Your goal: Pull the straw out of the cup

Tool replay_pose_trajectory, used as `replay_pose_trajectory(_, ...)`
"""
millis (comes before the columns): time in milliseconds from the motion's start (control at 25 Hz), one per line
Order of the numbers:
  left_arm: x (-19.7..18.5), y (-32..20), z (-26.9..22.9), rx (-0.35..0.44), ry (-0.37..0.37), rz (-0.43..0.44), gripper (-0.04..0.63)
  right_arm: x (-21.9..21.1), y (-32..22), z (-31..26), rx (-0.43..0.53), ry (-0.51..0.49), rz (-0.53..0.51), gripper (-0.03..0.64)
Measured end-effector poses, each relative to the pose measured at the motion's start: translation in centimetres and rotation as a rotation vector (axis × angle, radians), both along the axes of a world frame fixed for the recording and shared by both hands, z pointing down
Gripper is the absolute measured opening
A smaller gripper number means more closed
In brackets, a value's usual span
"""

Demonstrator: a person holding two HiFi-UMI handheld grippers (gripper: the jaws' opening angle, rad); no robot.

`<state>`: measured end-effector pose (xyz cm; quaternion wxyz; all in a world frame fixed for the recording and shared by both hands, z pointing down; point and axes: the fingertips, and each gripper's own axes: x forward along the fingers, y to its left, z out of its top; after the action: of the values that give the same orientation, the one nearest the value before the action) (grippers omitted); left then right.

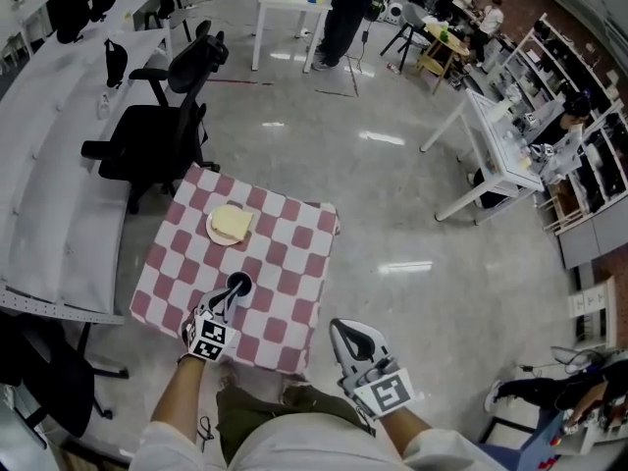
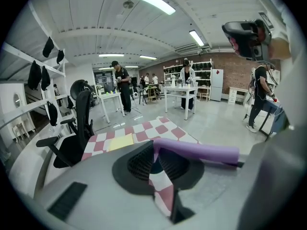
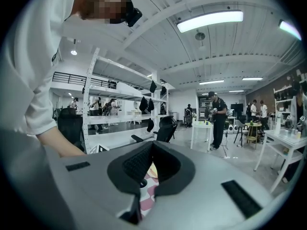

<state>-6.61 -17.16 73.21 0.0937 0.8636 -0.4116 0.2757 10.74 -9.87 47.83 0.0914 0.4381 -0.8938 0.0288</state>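
- Grey shiny floor (image 1: 392, 234) of a big workshop room; black office chair (image 1: 157, 130) on the left, just far of the small table.
- Table (image 1: 285, 263) has a red and white checked cloth and sits near centre-left, right in front of the person.
- Yellow flat thing on a pale plate (image 1: 231, 225) lies on the far half of the table.
- Dark cup (image 1: 238, 285) stands on the near half of the table, apart from the plate.
- Left gripper (image 1: 229, 300) hangs over the near table edge, with its tips just on the near side of the cup.
- Left fingers (image 2: 144, 159) are closed on a purple straw (image 2: 196, 150). They grip it at one end, and in the left gripper view the rest sticks out sideways to the right.
- Cannot tell if the gripped end of the straw is clear of the cup.
- Right gripper (image 1: 345, 330) is off the table's near right corner, over the floor and well apart from the cup. Its fingers are closed together with nothing between them.
- White tables (image 1: 491, 135) stand far right, and a person in dark clothes (image 1: 343, 13) stands at the far end by another white table.
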Motion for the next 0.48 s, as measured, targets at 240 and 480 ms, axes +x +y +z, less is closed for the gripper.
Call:
replay_pose_trajectory(240,0.4,1.6,-5.2,0.043,0.026,0.002,0.034,-0.7,0.2,-0.9,0.013,-0.018,-0.027,0.003)
replay_pose_trajectory(480,-0.2,3.2,-9.9,0.077,0.030,-0.008,0.034,-1.4,0.1,-1.8,0.037,-0.043,-0.049,0.003)
